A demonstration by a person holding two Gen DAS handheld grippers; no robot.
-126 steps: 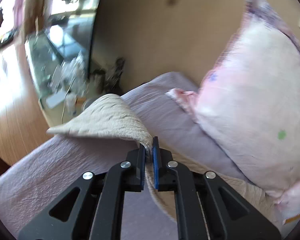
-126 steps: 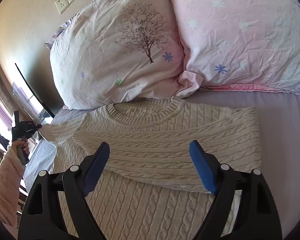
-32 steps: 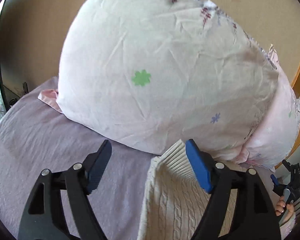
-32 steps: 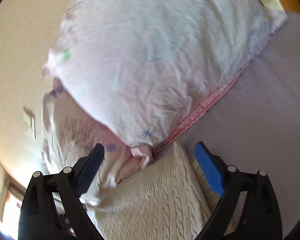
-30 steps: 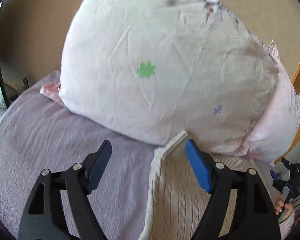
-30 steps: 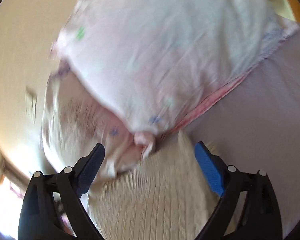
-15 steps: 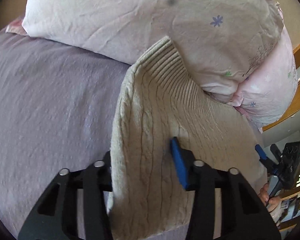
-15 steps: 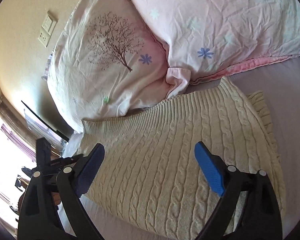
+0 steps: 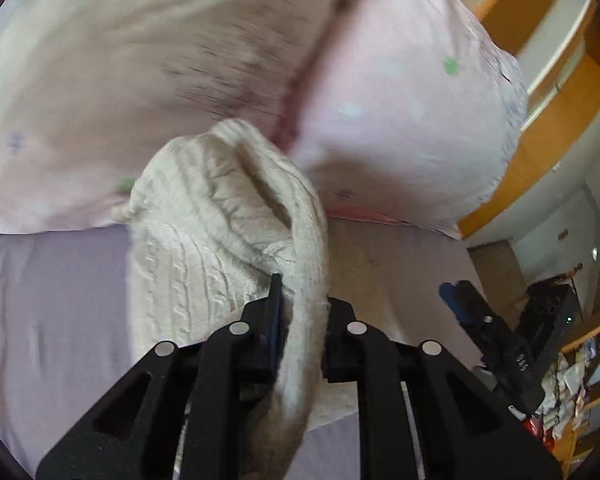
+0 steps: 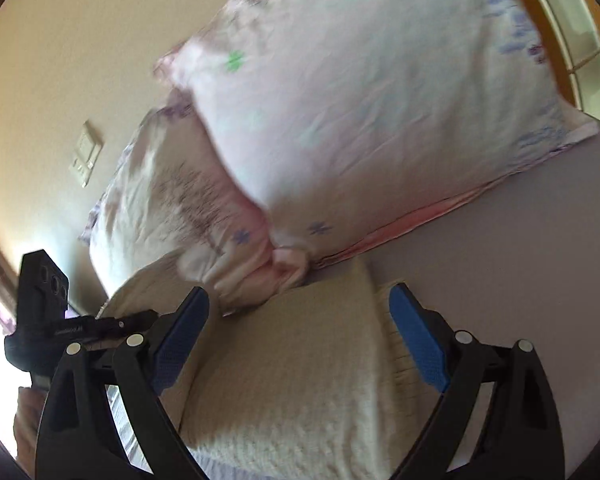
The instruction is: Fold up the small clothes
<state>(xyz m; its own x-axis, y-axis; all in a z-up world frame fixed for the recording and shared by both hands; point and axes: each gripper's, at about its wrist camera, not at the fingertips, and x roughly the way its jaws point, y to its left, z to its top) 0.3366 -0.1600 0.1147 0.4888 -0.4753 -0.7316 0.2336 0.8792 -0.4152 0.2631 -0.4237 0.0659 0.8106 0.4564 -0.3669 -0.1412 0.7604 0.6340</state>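
A cream cable-knit sweater (image 9: 204,240) lies folded on the lilac bedsheet (image 9: 48,300) in front of the pillows. My left gripper (image 9: 302,316) is shut on the sweater's left edge, and the pinched knit stands up in a fold between the jaws. In the right wrist view the sweater (image 10: 300,368) lies flat between the fingers of my right gripper (image 10: 296,340), which is open and empty above its right end. The left gripper also shows in the right wrist view (image 10: 112,324) at the far left.
Two pale floral pillows (image 10: 360,120) lean on the beige wall right behind the sweater. A wall switch plate (image 10: 86,152) is above them. The bare sheet (image 10: 520,260) stretches to the right. Wooden shelving (image 9: 560,92) stands beyond the bed.
My left gripper has closed on the sweater's left edge and lifted it into a raised fold. My right gripper stayed open and tilted up towards the pillows.
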